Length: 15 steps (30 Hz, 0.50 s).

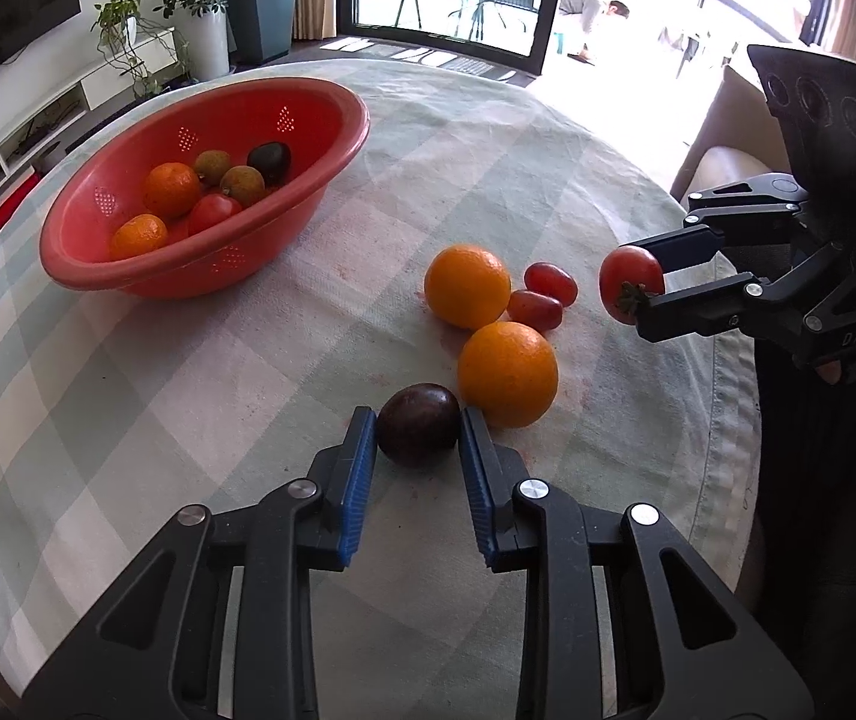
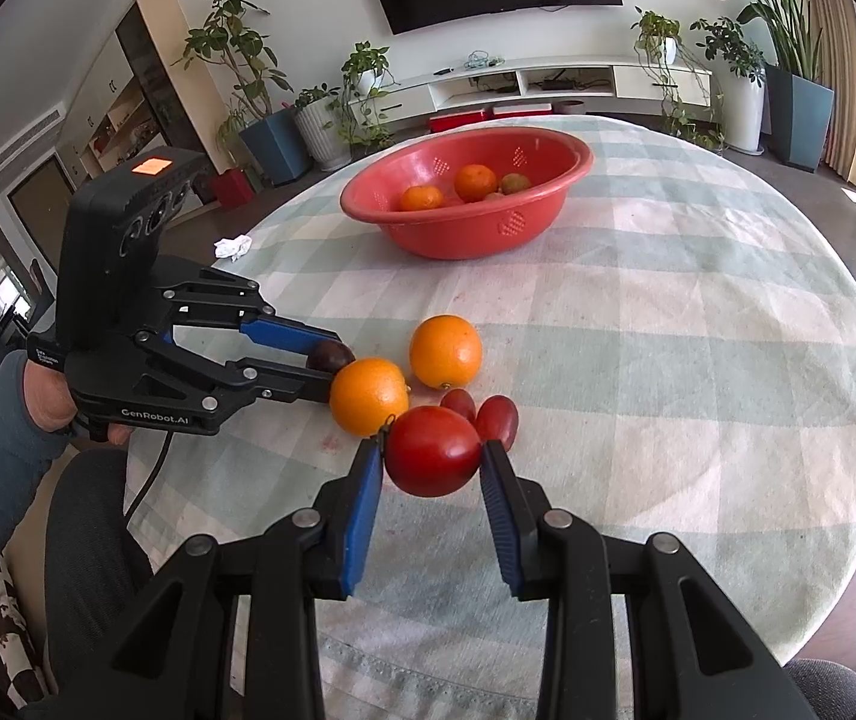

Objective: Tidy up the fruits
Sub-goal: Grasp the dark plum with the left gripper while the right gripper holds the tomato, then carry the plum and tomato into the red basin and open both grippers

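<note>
Dark purple round passion fruit (image 1: 418, 423) sat on the bench (image 1: 188, 360) with its pale green checked cloth, pinched between the blue pads of the left claw (image 1: 417, 420). Right claw (image 2: 433, 450) gripped a red tomato (image 2: 433, 450), which appeared lifted clear of the cloth. Two large oranges (image 1: 467, 285) and two small red oval fruits (image 1: 550, 282) lay just beside. Red perforated plastic bowl (image 1: 128, 264), well apart, held tangerines, a tomato and darker fruits.
</note>
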{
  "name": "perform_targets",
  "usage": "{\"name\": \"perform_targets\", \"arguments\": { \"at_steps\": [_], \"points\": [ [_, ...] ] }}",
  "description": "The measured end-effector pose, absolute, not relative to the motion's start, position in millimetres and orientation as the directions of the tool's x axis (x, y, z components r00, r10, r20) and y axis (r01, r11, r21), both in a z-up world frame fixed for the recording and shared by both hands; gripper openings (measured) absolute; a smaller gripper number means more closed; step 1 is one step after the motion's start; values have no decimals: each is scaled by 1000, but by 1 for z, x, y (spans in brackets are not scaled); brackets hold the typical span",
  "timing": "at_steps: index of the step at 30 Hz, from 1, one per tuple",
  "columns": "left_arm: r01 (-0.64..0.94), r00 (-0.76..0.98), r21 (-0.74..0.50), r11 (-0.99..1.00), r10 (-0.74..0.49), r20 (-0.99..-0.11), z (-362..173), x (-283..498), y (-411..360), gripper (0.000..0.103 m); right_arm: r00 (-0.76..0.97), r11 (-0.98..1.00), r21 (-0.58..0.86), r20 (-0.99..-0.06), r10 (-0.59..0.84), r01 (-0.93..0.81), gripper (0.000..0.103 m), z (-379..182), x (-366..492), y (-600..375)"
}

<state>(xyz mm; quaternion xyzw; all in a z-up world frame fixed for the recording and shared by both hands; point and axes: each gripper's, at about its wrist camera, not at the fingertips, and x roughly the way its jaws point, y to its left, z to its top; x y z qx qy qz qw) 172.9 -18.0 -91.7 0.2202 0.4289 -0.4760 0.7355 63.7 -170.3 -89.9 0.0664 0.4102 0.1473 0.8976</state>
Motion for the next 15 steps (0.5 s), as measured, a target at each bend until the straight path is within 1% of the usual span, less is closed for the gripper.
{"name": "perform_targets", "arguments": {
  "at_steps": [4,9,15],
  "points": [
    [883,194,-70,465,-496,-846,-92,174,-14,26,622,949,237,-717,315,-207,37,-88,67,-172],
    [877,186,-81,474,-489,-852,-93,177,-13,26,620,949,235,-718,317,-213,37,-87,66,-170],
    [882,173,-78,465,-473,-864,-100,177,-22,29,623,948,233,-715,317,-215,37,-85,65,-168]
  ]
}}
